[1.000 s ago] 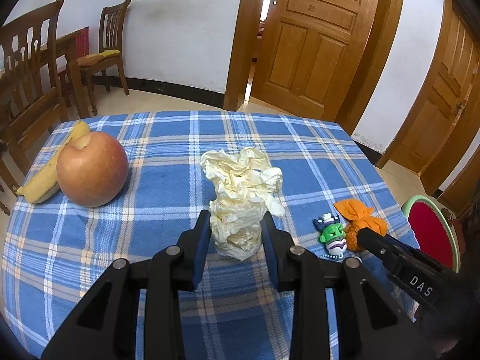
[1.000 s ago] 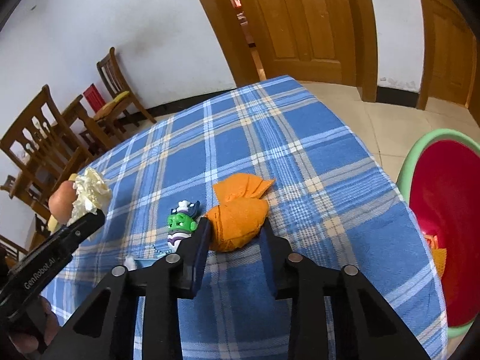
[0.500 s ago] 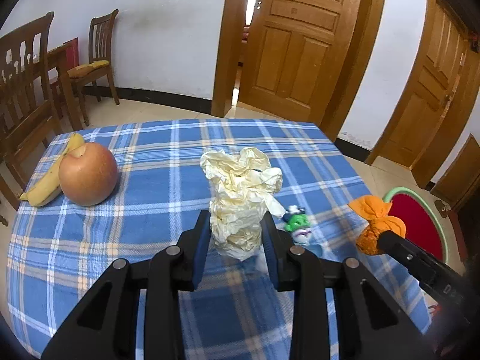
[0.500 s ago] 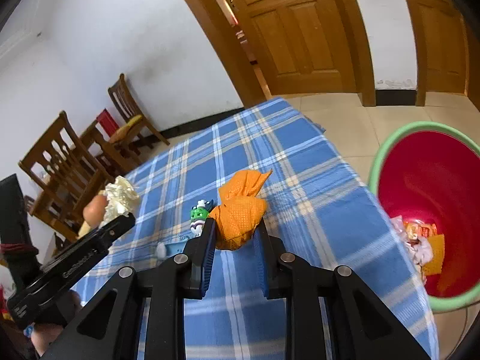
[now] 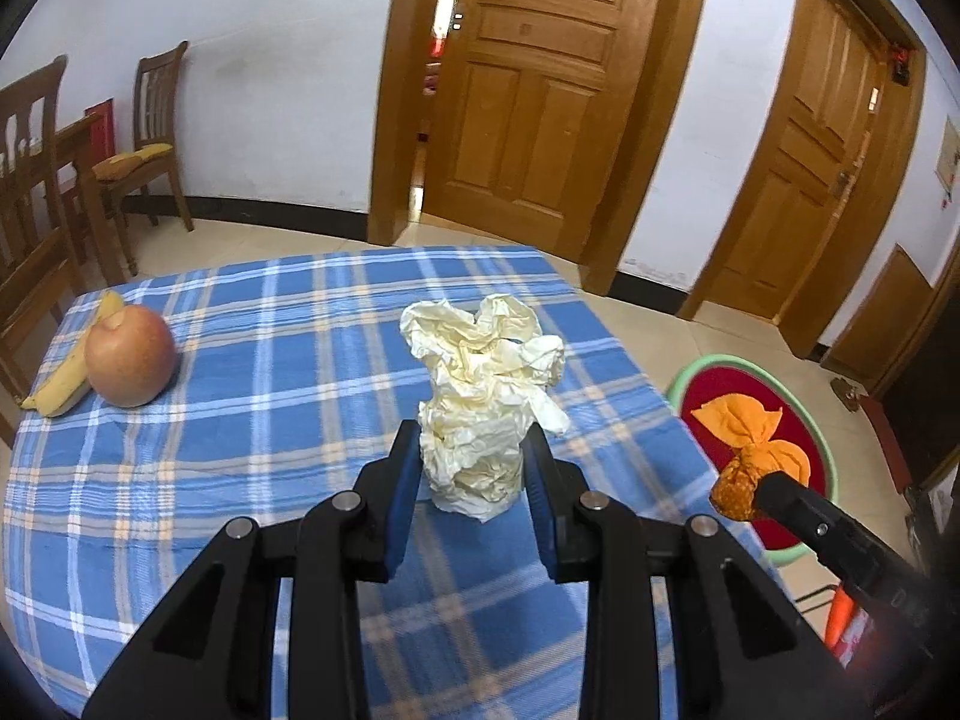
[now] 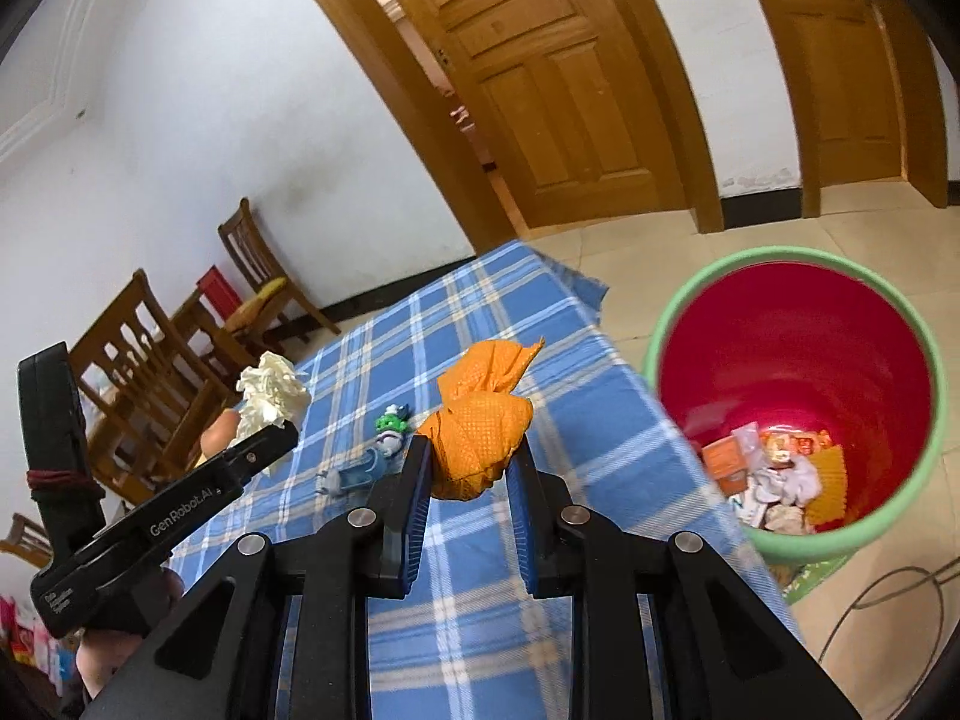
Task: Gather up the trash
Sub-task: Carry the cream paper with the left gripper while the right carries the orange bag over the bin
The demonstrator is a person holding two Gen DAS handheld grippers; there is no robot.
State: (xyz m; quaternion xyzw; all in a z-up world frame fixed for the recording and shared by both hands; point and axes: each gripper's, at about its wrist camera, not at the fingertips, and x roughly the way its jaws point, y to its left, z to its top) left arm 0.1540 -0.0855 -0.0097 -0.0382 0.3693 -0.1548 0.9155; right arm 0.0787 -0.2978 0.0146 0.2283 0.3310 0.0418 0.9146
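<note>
Your left gripper [image 5: 471, 474] pinches the crumpled cream paper wad [image 5: 486, 402] btwn both pads, held above the blue plaid tablecloth [image 5: 270, 420]. Your right gripper [image 6: 471, 480] clamps the orange tied bag [image 6: 480, 420]. Red bin w/ green rim [image 6: 798, 276] sits right of those fingers, toy figure [image 6: 390, 429] left-ahead.

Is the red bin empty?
No, the red bin already holds wrappers and crumpled paper at its bottom.
</note>
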